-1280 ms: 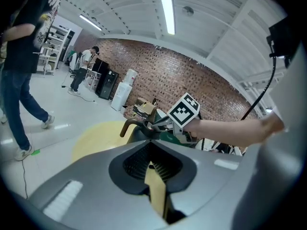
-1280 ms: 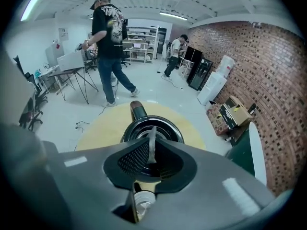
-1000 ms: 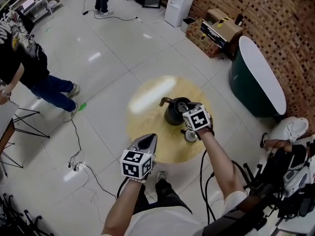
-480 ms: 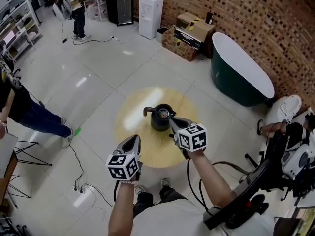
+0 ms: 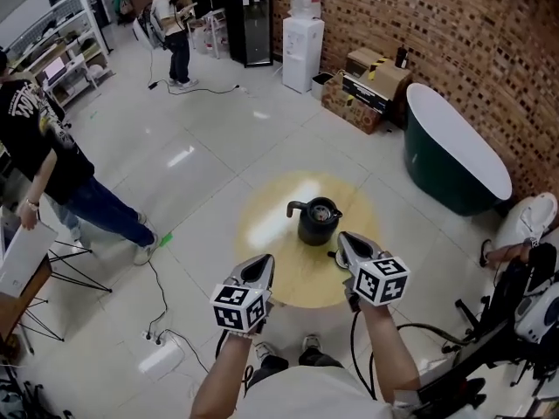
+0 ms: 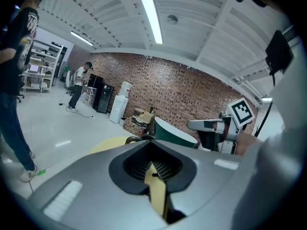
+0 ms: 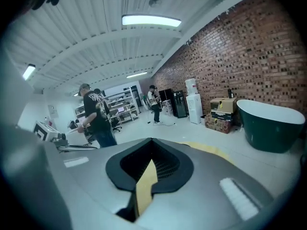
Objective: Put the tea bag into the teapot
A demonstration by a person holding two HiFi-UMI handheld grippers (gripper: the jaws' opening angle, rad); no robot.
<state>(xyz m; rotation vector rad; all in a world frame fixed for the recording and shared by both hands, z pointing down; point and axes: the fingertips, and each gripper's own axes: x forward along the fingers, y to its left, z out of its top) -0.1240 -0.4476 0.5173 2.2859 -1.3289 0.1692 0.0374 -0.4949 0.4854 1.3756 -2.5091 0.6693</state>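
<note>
A black teapot (image 5: 316, 221) stands near the middle of a round yellow table (image 5: 279, 264) in the head view. Its dark top also peeks over the gripper body in the left gripper view (image 6: 139, 138). My right gripper (image 5: 348, 243) is just right of and nearer than the teapot, apart from it, with its jaws together. At the table's near edge, my left gripper (image 5: 260, 267) is shut too and points toward the teapot. I see no tea bag in any view. Both gripper views tilt up toward the ceiling.
A dark green bathtub (image 5: 454, 160) stands at the right by the brick wall. Cardboard boxes (image 5: 371, 85) and a water dispenser (image 5: 303, 29) are behind it. A person (image 5: 52, 168) stands at the left. Cables (image 5: 157, 291) lie on the floor, and black equipment (image 5: 515, 321) is at my right.
My right gripper has drawn back from over the teapot toward me. The left gripper stays near the table's front edge. The head view has shifted.
</note>
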